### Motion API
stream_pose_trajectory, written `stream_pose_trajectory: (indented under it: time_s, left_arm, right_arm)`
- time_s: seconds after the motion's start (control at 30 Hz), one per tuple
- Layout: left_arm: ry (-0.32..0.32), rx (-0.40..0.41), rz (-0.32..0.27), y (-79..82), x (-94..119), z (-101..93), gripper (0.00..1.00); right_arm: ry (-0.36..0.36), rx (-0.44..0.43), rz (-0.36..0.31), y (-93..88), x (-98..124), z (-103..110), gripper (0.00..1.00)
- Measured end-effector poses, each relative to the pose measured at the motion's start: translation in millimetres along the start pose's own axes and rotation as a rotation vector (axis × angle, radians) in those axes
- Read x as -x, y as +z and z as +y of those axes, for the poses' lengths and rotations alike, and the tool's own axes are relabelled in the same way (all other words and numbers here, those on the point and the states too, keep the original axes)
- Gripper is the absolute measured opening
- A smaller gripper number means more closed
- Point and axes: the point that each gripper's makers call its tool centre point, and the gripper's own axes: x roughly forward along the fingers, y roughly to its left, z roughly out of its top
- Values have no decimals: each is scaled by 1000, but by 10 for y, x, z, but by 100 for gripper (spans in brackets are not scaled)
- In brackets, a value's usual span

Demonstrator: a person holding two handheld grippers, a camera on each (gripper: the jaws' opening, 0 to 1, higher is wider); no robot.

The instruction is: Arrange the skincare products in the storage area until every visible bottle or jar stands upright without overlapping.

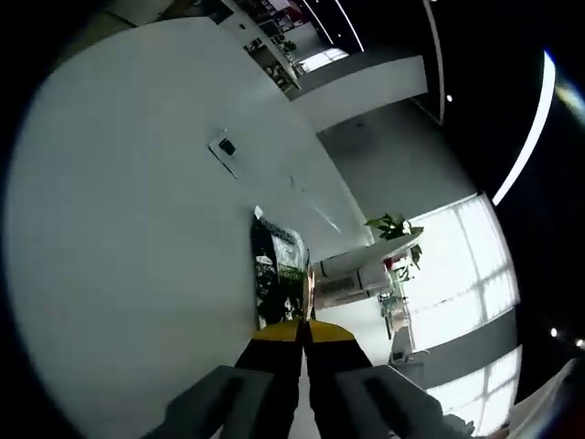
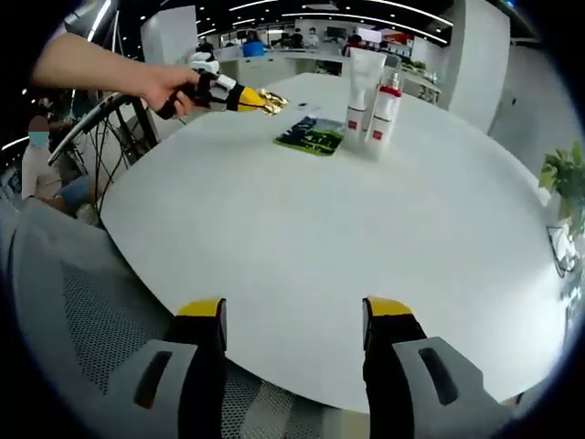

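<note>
A tall white tube [image 2: 365, 84] and a white bottle with a red cap and label [image 2: 383, 117] stand upright, side by side, at the far side of the round white table [image 2: 302, 247]. A flat green-and-black packet [image 2: 313, 135] lies just in front of them. My right gripper [image 2: 294, 315] is open and holds nothing, low over the table's near edge. A hand holds my left gripper [image 2: 249, 99] above the table's far left, shut on a small gold piece [image 2: 271, 101]. In the left gripper view the gold piece [image 1: 310, 291] pokes out between the closed jaws [image 1: 304, 327], with the packet [image 1: 276, 270] beyond.
A grey mesh chair [image 2: 82, 311] sits at the lower left, beside the table. A small white card [image 1: 224, 146] lies on the table [image 1: 137, 229]. A person sits at the far left, and a potted plant [image 2: 562, 174] stands at the right.
</note>
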Motion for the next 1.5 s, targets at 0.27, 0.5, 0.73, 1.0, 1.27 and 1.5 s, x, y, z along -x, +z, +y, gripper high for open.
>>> stream_pose_trajectory:
  time_s: [0.27,0.5,0.73,1.0,1.27,1.5]
  left_arm:
    - [50,29,14,86,-96,222,1]
    - [55,54,2,277,-256,299,1]
    - [90,5,20,519,-384,327,1]
    - [130,7,45,585,-483,463,1]
    - [166,-3,71,631,-525,500,4]
    - [260,-129,157,634,-517,504,3]
  right_arm:
    - [-2,13,12,-27,-9,5,58]
    - [-7,25,14,-31,-11,2,59]
    - [-13,34,21,-48,-18,-12,61]
    - [-24,34,21,-43,-14,-34,60]
    - [-25,41,34,-71,-25,-35,60]
    - [-23,45,35,-73,-29,-32,60]
